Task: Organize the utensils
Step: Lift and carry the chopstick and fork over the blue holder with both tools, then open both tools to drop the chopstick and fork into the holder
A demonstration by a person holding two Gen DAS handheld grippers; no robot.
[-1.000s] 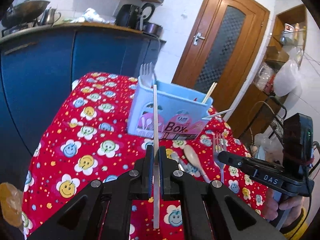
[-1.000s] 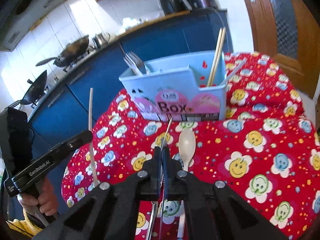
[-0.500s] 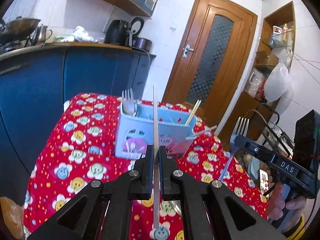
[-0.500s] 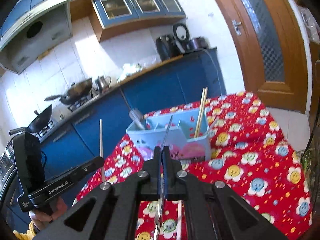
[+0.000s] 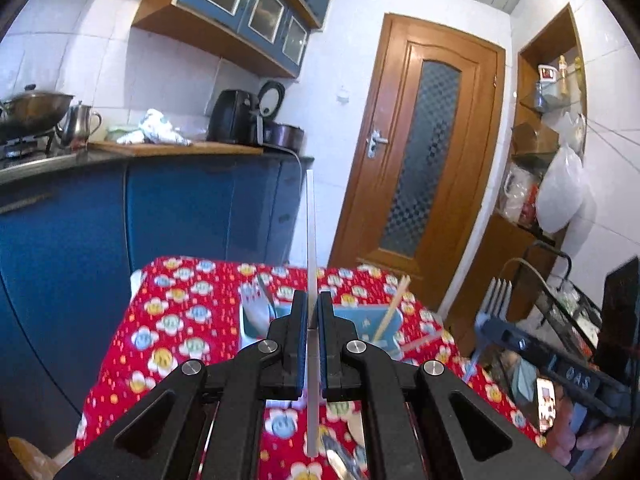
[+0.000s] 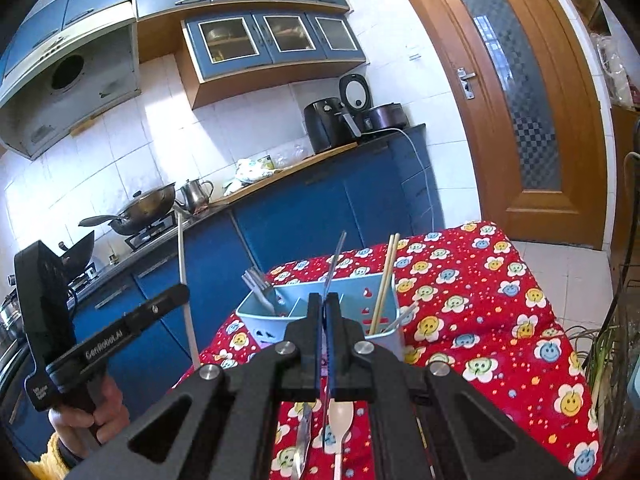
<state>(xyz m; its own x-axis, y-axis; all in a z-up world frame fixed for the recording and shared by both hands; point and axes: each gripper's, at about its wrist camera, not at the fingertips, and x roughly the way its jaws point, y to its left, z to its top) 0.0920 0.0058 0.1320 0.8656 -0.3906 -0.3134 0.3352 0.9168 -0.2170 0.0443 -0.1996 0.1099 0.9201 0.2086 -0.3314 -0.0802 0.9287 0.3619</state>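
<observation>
My left gripper (image 5: 313, 308) is shut on a thin white chopstick (image 5: 311, 220) that stands upright, above the red flowered table (image 5: 176, 320). My right gripper (image 6: 325, 300) is shut on a metal fork (image 6: 335, 260), seen edge-on here. In the left wrist view that fork (image 5: 500, 294) has its tines up in the right gripper (image 5: 486, 326). Beyond both grippers stands the light blue utensil box (image 6: 360, 282), holding forks (image 6: 258, 284) and wooden chopsticks (image 6: 386, 280). The left gripper (image 6: 180, 292) with its white chopstick (image 6: 184, 264) is left of the box.
A beige spoon (image 6: 341, 414) and a knife (image 6: 302, 436) lie on the cloth beneath my right gripper. Blue kitchen cabinets (image 5: 180, 216) stand close behind the table. A wooden door (image 6: 516, 100) is at the right, with a wire rack (image 5: 560, 304) beside the table.
Both grippers have risen and tilted upward, each carrying its utensil. The fork has come up off the table. The box now sits lower and smaller in both views.
</observation>
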